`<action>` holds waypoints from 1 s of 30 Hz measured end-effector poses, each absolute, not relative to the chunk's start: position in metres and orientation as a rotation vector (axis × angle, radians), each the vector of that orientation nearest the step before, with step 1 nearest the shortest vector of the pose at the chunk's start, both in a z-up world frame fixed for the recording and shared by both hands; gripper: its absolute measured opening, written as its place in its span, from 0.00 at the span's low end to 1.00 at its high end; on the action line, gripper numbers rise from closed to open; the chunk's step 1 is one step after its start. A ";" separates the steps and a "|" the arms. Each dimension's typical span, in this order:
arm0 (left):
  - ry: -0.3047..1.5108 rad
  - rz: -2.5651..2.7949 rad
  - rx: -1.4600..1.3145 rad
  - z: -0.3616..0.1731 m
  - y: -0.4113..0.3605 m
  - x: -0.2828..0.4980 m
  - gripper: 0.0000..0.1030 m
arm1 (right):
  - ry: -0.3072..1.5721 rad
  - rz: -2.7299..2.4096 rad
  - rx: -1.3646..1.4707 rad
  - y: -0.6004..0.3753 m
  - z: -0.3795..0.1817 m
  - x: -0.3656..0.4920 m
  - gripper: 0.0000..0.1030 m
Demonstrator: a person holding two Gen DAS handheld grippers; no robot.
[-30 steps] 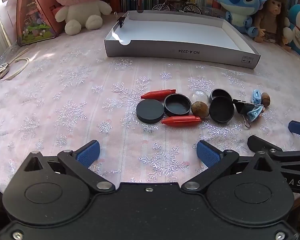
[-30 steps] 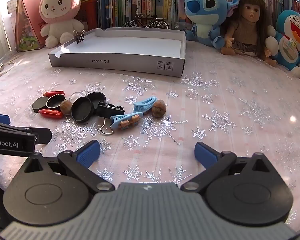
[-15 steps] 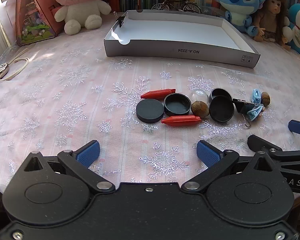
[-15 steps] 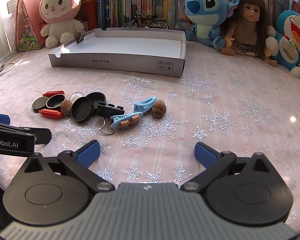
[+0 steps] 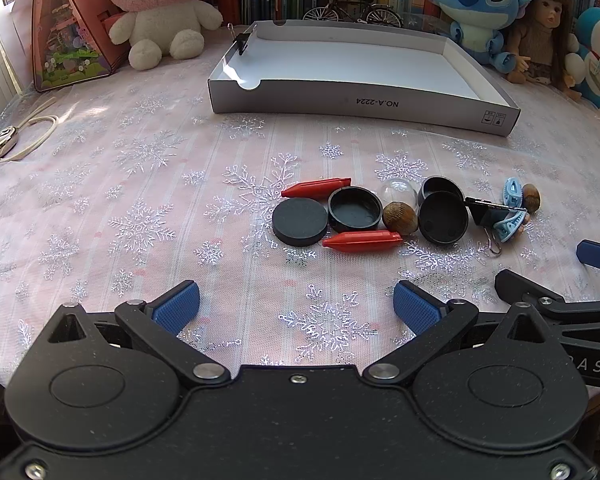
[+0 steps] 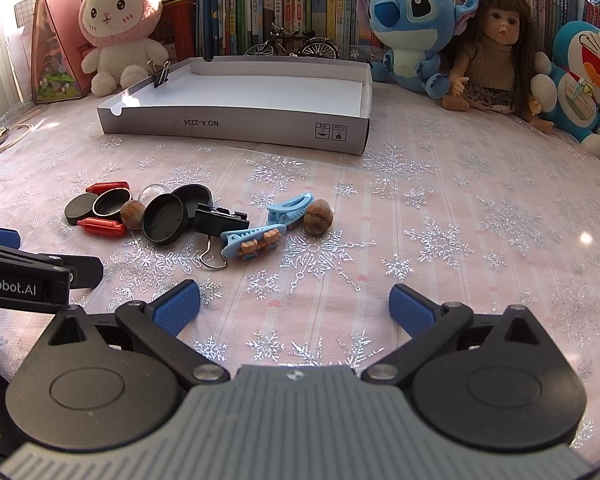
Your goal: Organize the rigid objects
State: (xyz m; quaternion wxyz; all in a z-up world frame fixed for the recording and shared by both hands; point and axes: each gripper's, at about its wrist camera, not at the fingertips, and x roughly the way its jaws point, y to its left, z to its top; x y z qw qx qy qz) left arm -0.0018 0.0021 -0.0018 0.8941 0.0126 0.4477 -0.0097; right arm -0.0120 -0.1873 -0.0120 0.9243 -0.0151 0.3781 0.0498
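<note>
Left wrist view shows the left gripper (image 5: 296, 306) with its ribbed blue pads spread wide and nothing between them, low over a pink cloth (image 5: 140, 184) stitched with silver snowflakes. At its 12 o'clock, apart from the pads, lies the cluster: a flat matte black disc (image 5: 299, 221), an upturned black cap (image 5: 355, 212), two glossy red tapered pieces (image 5: 362, 240) (image 5: 316, 188), a brown ridged nut (image 5: 399, 218), a clear dome (image 5: 398, 194) and a tilted black lid (image 5: 443, 218). This view alone shows the coiled cord (image 5: 24, 136) plainly, at 10 o'clock.

The right wrist view shows the right gripper (image 6: 296, 306), likewise spread and bare. Here the cluster sits at 11 o'clock, and the pieces crowded at the other view's edge read clearly: a black binder clip (image 6: 220, 222) with wire handle, two toothed light-blue hair clips (image 6: 254, 238) (image 6: 290, 208) and a second nut (image 6: 318, 217).

Beyond at 12 o'clock stands the shallow white cardboard tray (image 6: 236, 130), a small clip (image 6: 161, 76) on its left wall; plush toys (image 6: 118, 28) and books (image 6: 260, 0) are behind.
</note>
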 end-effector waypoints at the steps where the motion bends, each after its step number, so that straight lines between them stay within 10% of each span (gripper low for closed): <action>1: 0.929 -0.020 0.026 -0.002 0.002 -0.002 1.00 | 0.776 0.102 -0.031 -0.187 -0.012 -0.012 1.00; 30: 0.930 -0.020 0.026 -0.001 0.002 -0.001 1.00 | 0.771 0.103 -0.033 -0.188 -0.011 -0.012 1.00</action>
